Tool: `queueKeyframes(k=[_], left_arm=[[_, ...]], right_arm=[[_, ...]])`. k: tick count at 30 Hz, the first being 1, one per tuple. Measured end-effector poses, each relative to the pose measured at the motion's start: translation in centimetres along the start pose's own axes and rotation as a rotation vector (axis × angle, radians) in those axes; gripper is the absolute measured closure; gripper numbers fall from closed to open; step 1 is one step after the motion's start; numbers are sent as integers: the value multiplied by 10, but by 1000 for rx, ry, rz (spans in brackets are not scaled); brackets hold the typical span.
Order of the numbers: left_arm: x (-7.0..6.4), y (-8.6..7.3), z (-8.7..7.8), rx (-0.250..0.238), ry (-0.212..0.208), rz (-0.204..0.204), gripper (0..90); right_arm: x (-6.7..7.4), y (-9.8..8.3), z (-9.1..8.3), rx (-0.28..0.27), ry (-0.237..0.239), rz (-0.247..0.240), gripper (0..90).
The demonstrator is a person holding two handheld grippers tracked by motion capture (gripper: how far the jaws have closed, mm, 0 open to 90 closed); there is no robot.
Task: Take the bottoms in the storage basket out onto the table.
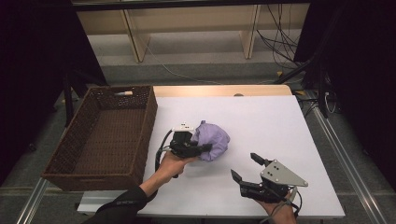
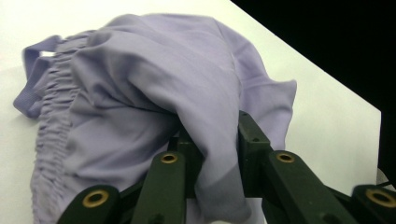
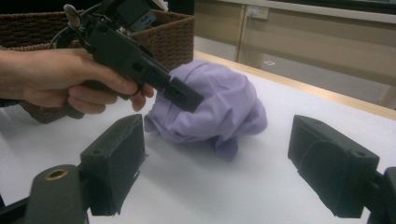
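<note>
1. The lilac garment [image 1: 212, 140] lies bunched near the middle of the worktop [image 1: 280, 126], a little toward the left edge, just beside the wicker basket [image 1: 102, 135] that stands along that edge.
2. The left gripper [image 1: 205, 148] has its jaws pinching a fold of the cloth; in the left gripper view the fabric drapes over and between them.
3. The right gripper [image 1: 243, 167] hovers near the front edge with its jaws spread wide, holding nothing, apart from the garment.
4. To do this step well, likely a lift toward the basket, keep the pinch firm and raise the cloth straight up until its trailing hem clears the worktop.
5. Carry it over the near basket wall high enough that no loose end snags the wicker rim.
6. The right gripper can gather the hanging part if the bundle sags.
</note>
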State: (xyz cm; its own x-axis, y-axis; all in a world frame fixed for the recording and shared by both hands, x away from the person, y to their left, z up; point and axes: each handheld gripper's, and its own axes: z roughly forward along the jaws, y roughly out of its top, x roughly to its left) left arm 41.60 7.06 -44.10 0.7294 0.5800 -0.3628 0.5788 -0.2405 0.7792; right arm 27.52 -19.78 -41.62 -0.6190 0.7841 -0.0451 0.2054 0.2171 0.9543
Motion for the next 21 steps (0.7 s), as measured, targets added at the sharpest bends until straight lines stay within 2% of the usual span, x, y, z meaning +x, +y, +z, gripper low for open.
queueKeyframes(k=[14, 21], left_arm=[[-5, -5, 7, 37, -18, 23, 711], [-8, -6, 9, 38, -25, 34, 680]], right_arm=[[0, 0, 0, 0, 0, 1, 196], [0, 0, 0, 0, 0, 0, 196]])
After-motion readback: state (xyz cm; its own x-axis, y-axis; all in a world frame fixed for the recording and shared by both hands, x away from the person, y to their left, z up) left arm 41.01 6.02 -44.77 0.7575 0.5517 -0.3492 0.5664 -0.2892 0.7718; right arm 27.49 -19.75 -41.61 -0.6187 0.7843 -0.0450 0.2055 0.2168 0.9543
